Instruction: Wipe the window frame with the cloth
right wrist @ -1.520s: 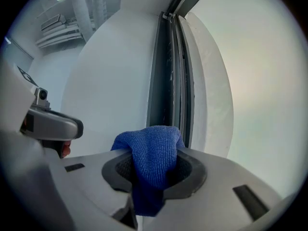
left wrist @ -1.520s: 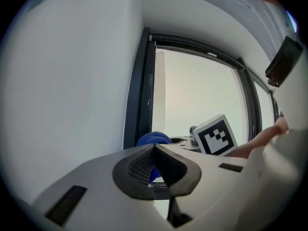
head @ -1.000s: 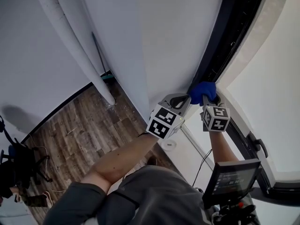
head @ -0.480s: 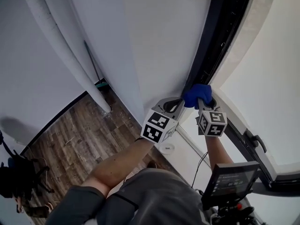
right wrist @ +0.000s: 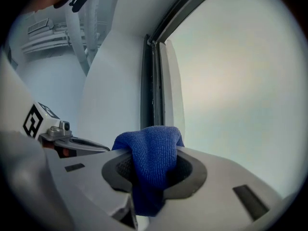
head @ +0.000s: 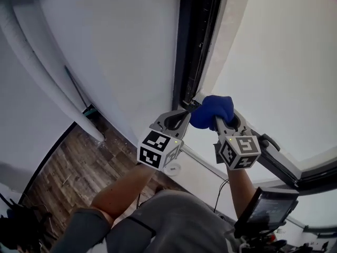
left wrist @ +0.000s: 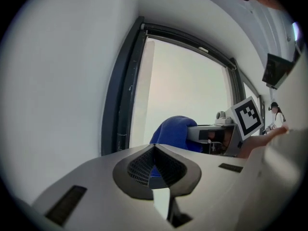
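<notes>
right gripper view: right tongs (right wrist: pixel 153 184) clamp blue cloth (right wrist: pixel 152 146) near window frame (right wrist: pixel 148 81)

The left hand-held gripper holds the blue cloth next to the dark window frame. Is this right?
Not quite: the right hand-held gripper holds the blue cloth next to the dark window frame. The right gripper view shows its jaws shut on it.

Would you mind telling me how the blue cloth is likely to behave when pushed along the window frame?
Probably floppy: the blue cloth drapes and bunches over the right gripper, whose jaws are clamped on it. It looks light and soft, with a fuzzy weave, so it should conform to the window frame and drag rather than slip.
</notes>
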Available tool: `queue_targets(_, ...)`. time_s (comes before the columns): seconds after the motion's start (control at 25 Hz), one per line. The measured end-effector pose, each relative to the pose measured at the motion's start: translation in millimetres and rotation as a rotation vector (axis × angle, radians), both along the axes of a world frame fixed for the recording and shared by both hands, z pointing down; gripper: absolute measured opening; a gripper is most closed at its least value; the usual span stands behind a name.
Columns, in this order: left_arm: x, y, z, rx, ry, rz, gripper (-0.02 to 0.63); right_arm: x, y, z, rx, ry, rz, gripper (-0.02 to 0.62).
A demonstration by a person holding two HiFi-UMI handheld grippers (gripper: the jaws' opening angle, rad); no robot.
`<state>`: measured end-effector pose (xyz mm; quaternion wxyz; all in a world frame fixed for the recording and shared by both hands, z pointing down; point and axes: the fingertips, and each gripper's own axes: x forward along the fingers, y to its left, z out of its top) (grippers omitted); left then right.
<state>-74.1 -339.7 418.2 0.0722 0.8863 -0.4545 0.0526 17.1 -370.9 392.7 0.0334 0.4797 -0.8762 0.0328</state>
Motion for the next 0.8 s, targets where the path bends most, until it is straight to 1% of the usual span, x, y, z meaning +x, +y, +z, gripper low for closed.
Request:
queue_targets(0.12, 26.2, 13.5, -19.9, 0.031, 0.049, 0.049, 0.009, 34.4, 22.6, -18.9, 0.022, -0.010, 0.039, 0.120)
queue_targets(0.2, 38.8, 24.9, -30.3, 0.049, 0.067, 0.061, 0.009, 58.8, 39.4, -25.8, 0.039, 0.004, 0.056, 0.120)
queue_targets(0.28, 50.4, 32.4, -35.7, 0.058, 0.059, 0.055, 0.009, 87.0, 56.3, -30.4, 0.031, 0.004, 0.089, 0.120)
queue_targets(0.36, 66.3, 36.9, -39.6, 0.063, 0.050, 0.065, 0.009, 115.5, 70.2, -37.2, 0.029, -0.011, 0.131, 0.120)
queue_targets(0.52, 112.3, 48.8, -49.8, 0.084, 0.025, 0.159, 0.009, 161.2, 95.2, -49.7, 0.049, -0.022, 0.197, 0.120)
queue_targets(0.64, 140.6, 63.0, -62.3, 0.096, 0.048, 0.217, 0.009, 193.3, 117.0, -52.3, 0.040, -0.050, 0.273, 0.120)
queue_targets(0.8, 151.4, 67.0, -84.2, 0.130, 0.070, 0.201, 0.009, 233.2, 144.8, -51.6, 0.035, -0.090, 0.366, 0.120)
